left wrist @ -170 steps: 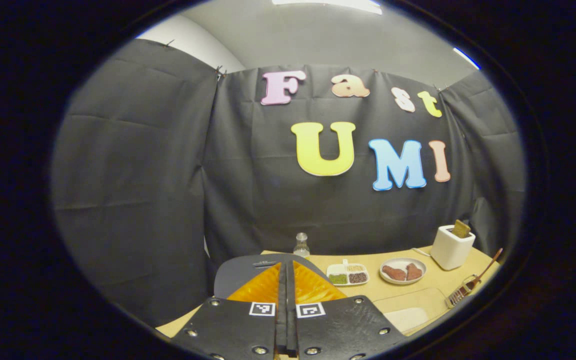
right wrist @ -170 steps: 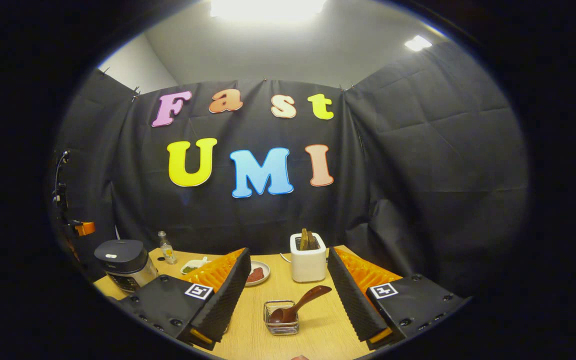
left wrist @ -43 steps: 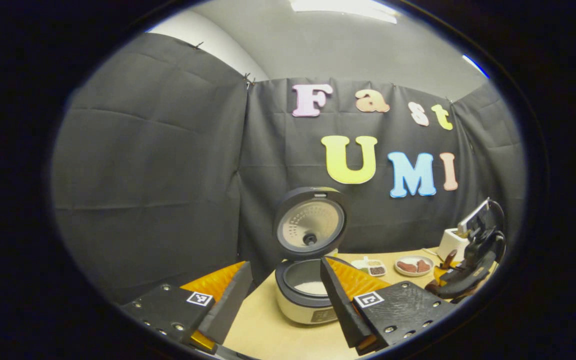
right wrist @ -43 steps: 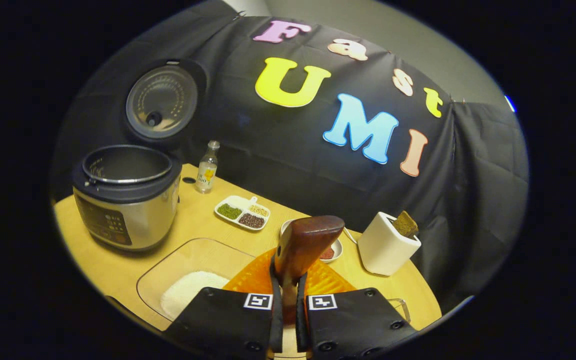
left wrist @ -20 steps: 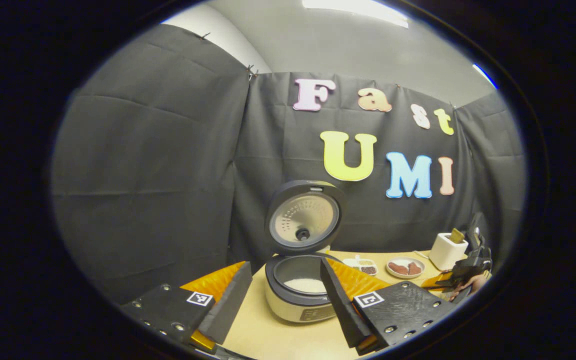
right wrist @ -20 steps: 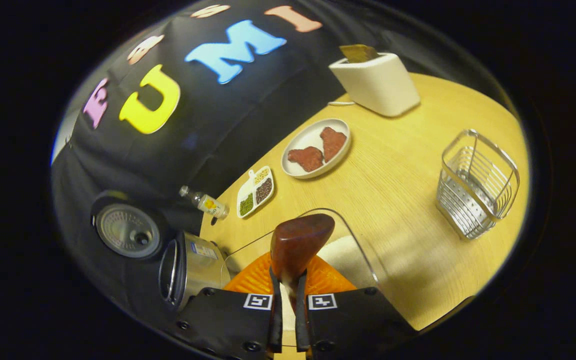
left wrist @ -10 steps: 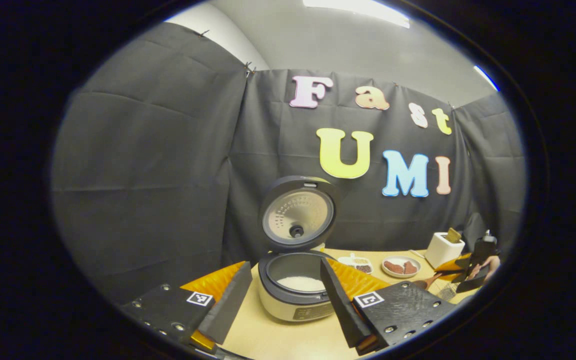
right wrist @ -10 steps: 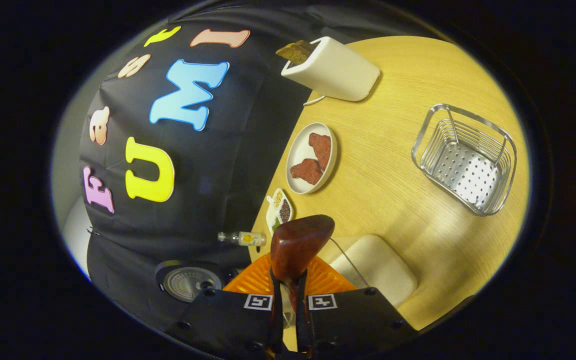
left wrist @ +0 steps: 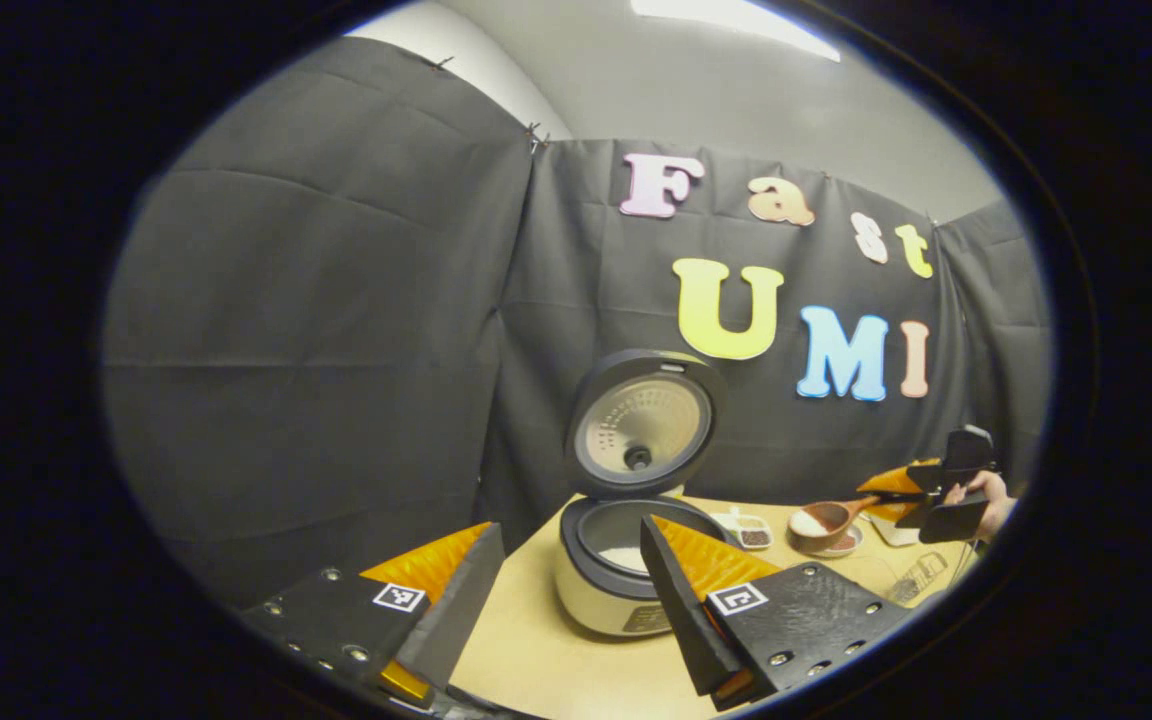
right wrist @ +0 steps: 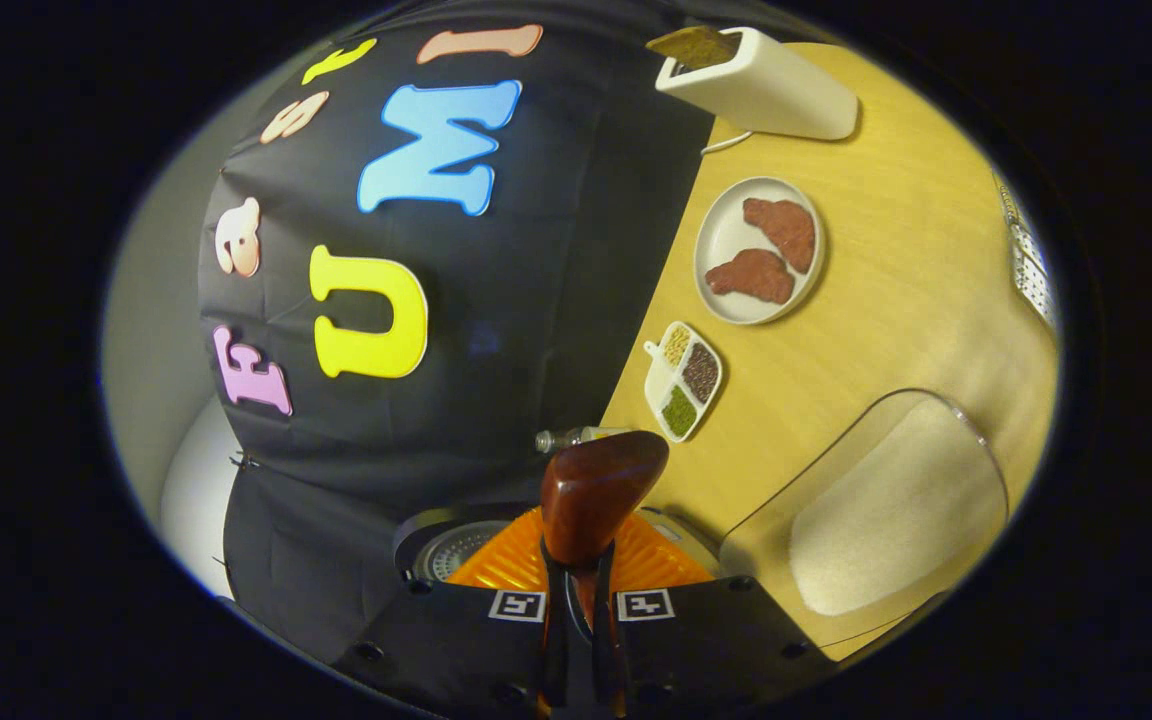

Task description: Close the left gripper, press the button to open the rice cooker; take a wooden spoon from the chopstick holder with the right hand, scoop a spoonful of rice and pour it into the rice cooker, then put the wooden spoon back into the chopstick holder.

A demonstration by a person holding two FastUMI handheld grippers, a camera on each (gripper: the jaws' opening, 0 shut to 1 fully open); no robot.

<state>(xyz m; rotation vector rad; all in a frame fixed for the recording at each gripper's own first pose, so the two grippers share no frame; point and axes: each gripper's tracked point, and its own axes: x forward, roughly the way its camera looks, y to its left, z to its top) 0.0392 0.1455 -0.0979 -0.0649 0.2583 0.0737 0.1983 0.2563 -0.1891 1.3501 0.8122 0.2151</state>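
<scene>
Left gripper view: one open rice cooker [left wrist: 604, 590], one wooden spoon [left wrist: 829, 518].

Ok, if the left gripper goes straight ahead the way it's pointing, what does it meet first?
Probably the rice cooker: its open pot sits right ahead between the open left gripper fingers, though depth is hard to judge.

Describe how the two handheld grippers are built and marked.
The left gripper has black bolted plates, square black-and-white tags, and orange ribbed fingers faced with dark grey foam. The right gripper has the same black plates, paired tags and orange ribbing. No cables or sleeves are visible.
</scene>
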